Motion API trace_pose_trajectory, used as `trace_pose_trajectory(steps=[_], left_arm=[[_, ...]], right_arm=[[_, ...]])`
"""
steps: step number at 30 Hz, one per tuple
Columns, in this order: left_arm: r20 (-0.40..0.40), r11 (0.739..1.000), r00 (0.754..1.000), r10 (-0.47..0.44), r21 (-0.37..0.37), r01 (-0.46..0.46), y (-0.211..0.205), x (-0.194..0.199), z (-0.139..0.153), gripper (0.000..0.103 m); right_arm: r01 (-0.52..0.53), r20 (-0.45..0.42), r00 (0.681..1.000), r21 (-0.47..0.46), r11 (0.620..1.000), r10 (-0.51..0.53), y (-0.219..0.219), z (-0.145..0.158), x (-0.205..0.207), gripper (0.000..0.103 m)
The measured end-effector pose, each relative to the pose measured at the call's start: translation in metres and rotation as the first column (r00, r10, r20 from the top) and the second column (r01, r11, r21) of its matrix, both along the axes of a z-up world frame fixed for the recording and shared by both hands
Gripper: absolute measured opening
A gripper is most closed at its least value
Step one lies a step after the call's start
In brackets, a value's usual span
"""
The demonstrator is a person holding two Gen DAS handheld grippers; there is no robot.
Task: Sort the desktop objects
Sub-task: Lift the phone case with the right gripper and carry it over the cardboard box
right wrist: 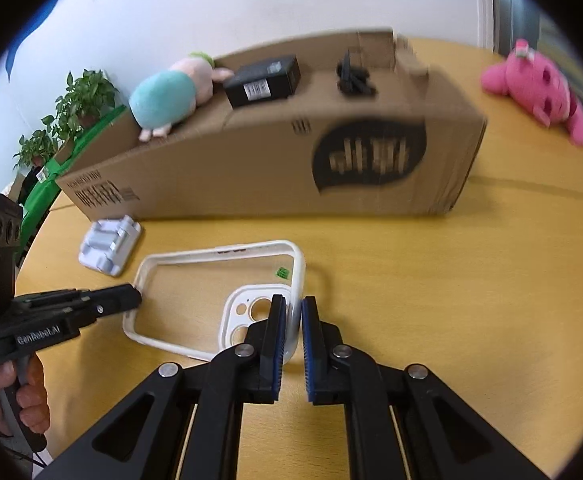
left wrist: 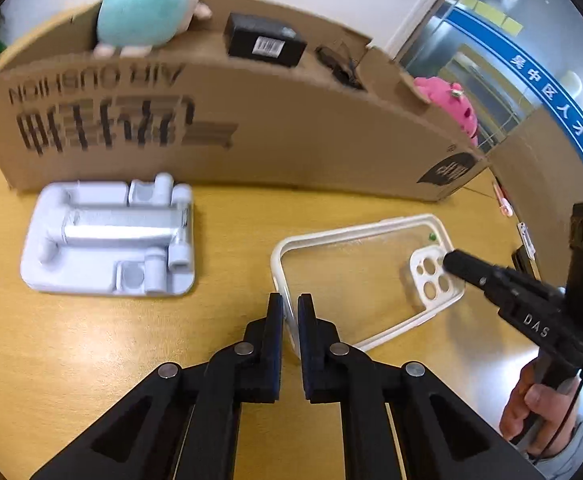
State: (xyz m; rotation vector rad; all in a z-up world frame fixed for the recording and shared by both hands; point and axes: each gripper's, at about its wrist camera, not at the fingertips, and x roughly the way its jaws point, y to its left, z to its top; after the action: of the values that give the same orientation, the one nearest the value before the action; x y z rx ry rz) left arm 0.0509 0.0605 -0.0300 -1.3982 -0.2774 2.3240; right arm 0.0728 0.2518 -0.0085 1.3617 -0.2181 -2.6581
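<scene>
So from the left wrist view, the left gripper (left wrist: 290, 312) has its jaws pinched onto the near rim of the clear phone case (left wrist: 355, 276), which lies flat on the wooden table (left wrist: 219, 304) in front of the cardboard box (left wrist: 211, 120). Over in the right wrist view, the right gripper (right wrist: 290, 320) is clamped on the rim by the camera cutout. I'd say lift both ends together and level, or that floppy frame will twist
</scene>
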Motion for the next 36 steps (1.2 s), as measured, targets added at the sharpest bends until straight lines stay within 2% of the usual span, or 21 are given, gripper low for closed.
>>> trace_pose_trajectory(steps=[5, 10, 15, 24, 32, 36], left_arm=[[-0.116, 0.999, 0.993, -0.01, 0.048, 0.016, -0.007, -0.001, 0.05, 0.006], [-0.246, 0.997, 0.969, -0.018, 0.069, 0.036, -0.013, -0.006, 0.107, 0.006], [-0.313, 0.997, 0.95, -0.012, 0.072, 0.036, -0.029, -0.012, 0.136, 0.006], [-0.355, 0.996, 0.934, 0.046, 0.087, -0.016, -0.065, -0.026, 0.155, 0.006], [-0.351, 0.994, 0.932, 0.094, 0.078, -0.071, -0.097, -0.046, 0.158, 0.006], [-0.335, 0.994, 0.935, 0.114, 0.044, -0.105, -0.112, -0.067, 0.153, 0.006]], right_arm=[[0.015, -0.098, 0.995, 0.009, 1.0, -0.014, -0.001, 0.041, 0.003, 0.008], [0.02, -0.181, 0.983, 0.017, 1.0, -0.017, -0.005, 0.077, 0.002, 0.008], [0.006, -0.255, 0.967, 0.034, 0.999, 0.003, -0.013, 0.109, -0.007, 0.008], [-0.058, -0.316, 0.946, 0.073, 0.996, 0.078, -0.04, 0.136, -0.035, 0.008], [-0.128, -0.308, 0.94, 0.074, 0.989, 0.145, -0.071, 0.135, -0.07, 0.008], [-0.174, -0.286, 0.941, 0.054, 0.983, 0.182, -0.085, 0.128, -0.093, 0.009]])
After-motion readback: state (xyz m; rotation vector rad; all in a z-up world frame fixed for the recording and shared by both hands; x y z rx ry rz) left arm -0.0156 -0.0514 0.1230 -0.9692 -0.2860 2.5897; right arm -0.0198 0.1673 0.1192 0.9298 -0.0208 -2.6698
